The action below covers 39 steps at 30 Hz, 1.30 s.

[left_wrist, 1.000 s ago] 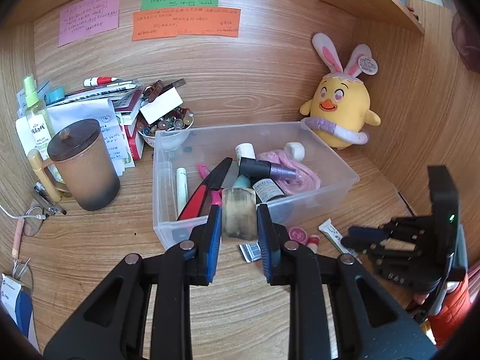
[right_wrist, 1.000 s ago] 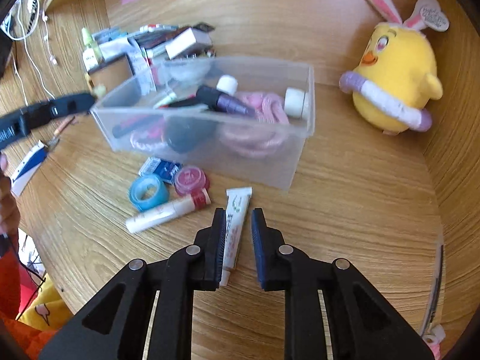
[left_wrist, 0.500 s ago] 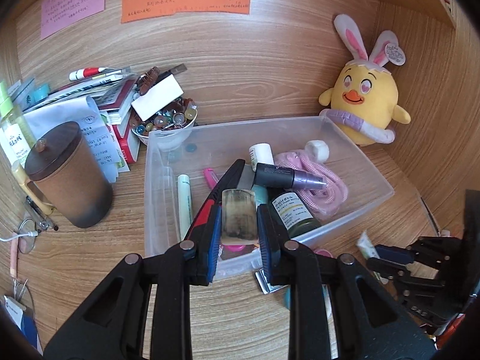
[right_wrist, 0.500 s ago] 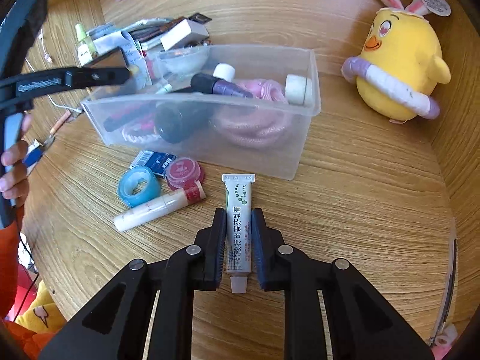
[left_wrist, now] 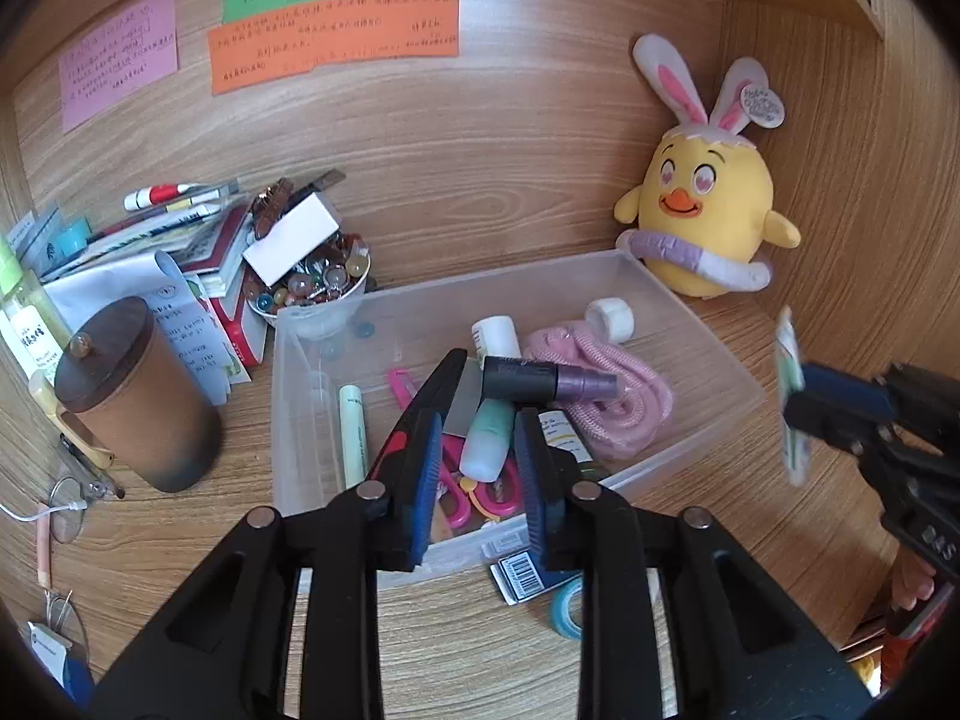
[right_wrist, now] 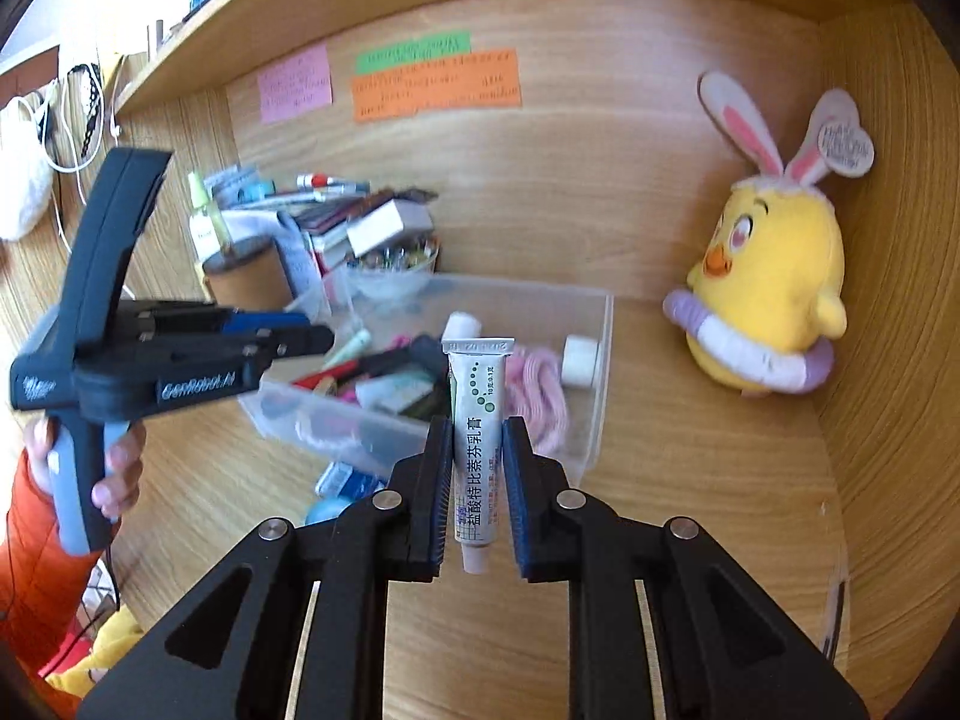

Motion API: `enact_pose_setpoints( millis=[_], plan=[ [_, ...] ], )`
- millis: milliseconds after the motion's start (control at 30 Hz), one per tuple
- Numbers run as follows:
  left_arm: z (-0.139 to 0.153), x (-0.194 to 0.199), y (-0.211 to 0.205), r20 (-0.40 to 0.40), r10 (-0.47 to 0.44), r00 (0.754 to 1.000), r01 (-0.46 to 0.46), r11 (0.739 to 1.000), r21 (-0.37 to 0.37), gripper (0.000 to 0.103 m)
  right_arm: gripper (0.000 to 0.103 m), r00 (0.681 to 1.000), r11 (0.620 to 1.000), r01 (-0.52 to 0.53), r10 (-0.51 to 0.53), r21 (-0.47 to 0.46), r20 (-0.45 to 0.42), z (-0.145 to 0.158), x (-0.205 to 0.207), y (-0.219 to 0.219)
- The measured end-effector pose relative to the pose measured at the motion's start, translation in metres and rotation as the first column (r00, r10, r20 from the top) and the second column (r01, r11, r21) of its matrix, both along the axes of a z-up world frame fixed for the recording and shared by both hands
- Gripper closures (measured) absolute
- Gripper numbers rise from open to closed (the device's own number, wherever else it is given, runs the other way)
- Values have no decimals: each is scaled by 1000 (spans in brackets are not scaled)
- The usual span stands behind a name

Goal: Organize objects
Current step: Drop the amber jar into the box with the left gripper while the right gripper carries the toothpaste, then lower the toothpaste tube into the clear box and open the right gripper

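While my right gripper [right_wrist: 477, 468] clamps the ointment tube [right_wrist: 476, 414] in the air short of the clear bin [left_wrist: 690, 312], my left gripper [left_wrist: 477, 468], jaws opening on nothing, hangs over that bin's crowded scissors [left_wrist: 474, 492], bottles and pink cord [left_wrist: 606, 390], beside the plush chick [left_wrist: 705, 216].

The bin [left_wrist: 708, 324] is sitting mid-surface [left_wrist: 180, 540]. The plush chick [left_wrist: 702, 222] is standing behind its right end. The lidded cup [left_wrist: 138, 408] is standing left of it.
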<state>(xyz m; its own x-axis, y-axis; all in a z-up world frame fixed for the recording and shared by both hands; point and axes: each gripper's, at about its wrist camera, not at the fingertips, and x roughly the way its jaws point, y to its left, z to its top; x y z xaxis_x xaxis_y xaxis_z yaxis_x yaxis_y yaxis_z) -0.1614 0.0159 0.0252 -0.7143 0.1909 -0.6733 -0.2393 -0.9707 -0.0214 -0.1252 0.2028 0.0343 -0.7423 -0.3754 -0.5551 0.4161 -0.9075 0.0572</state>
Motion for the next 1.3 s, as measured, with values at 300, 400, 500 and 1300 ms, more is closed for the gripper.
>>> enact_pose_setpoints(
  millis=[300, 400, 500, 1300],
  plan=[
    [9, 30, 3, -66, -19, 998, 18, 1000, -20, 37, 88, 999, 998, 44, -43, 42, -9, 3, -41, -14],
    [1, 38, 4, -52, -29, 998, 28, 999, -28, 33, 88, 998, 997, 57, -58, 51, 32, -8, -58, -18],
    [-9, 44, 5, -18, -45, 999, 45, 999, -23, 33, 88, 995, 996, 62, -66, 58, 76, -20, -72, -20],
    [-87, 36, 26, 224, -88, 971, 85, 996, 26, 41, 65, 989, 996, 1, -14, 89, 145, -35, -68, -23]
  ],
)
